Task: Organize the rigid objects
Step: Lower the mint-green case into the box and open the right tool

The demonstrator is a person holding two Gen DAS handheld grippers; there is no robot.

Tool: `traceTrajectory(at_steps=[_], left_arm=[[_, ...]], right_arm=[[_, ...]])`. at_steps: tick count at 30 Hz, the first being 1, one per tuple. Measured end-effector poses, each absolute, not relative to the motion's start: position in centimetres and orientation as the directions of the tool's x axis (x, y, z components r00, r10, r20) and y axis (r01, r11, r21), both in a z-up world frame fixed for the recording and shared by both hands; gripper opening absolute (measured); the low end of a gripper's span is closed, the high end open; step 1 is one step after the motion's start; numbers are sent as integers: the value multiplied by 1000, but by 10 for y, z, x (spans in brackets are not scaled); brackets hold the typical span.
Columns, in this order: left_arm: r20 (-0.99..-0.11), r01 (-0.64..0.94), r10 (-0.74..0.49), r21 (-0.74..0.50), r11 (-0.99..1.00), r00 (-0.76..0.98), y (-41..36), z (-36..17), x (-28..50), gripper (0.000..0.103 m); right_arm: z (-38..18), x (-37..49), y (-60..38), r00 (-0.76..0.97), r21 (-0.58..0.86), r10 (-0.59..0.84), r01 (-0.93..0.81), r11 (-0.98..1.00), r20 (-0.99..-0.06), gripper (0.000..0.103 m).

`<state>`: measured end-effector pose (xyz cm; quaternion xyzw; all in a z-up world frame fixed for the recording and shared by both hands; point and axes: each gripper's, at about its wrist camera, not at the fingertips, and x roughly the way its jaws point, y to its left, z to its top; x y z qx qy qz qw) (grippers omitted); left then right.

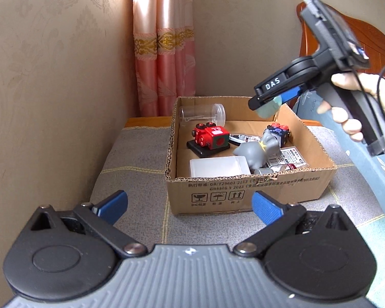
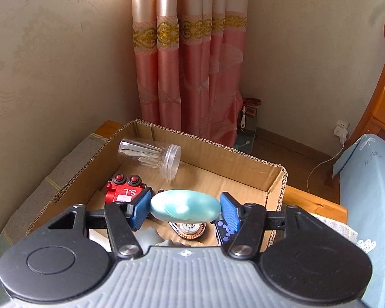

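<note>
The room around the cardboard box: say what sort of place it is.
Most likely a home bedroom: a pink curtain hangs in the corner, a wooden bed frame stands with blue bedding, and a charger sits in a wall socket.

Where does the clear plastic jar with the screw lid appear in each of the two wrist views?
Left wrist view: the clear plastic jar lies on its side in the far left corner of the cardboard box, above the red toy vehicle.
Right wrist view: the jar lies left of centre, beyond the right gripper.
Shared landmark: the red toy vehicle, just in front of the jar in both.
</note>
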<state>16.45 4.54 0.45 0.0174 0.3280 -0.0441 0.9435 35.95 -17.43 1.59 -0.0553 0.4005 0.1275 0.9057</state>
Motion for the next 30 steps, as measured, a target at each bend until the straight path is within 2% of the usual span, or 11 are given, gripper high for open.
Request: traceTrajectory(at_steps=[8, 9, 10, 12, 17, 24, 30], left_arm=[[-620, 84, -60, 10, 996, 783, 46, 3, 152, 102], [-620, 83, -58, 11, 997, 783, 46, 3, 151, 102], [-618, 81, -57, 12, 997, 784, 46, 3, 151, 102], [-613, 74, -50, 13, 997, 788, 46, 4, 150, 102], [-605, 61, -38, 18, 998, 796, 45, 6, 149, 102], [-606, 54, -35, 12, 998, 794, 47, 18, 146, 102], [-663, 11, 14, 33, 999, 749, 45, 28, 158, 102]], right_arm=[[-12, 378, -157, 608, -34, 143, -271, 962, -781, 66], [-12, 377, -156, 623, -57, 123, -261, 964, -772, 78], [-11, 376, -155, 633, -75, 106, -252, 965, -767, 93], [-5, 370, -156, 661, -86, 101, -245, 966, -744, 103], [14, 356, -161, 683, -84, 94, -224, 971, -725, 103], [33, 317, -170, 645, -83, 24, -134, 988, -764, 103], [34, 237, -174, 653, -96, -55, -28, 995, -755, 103]])
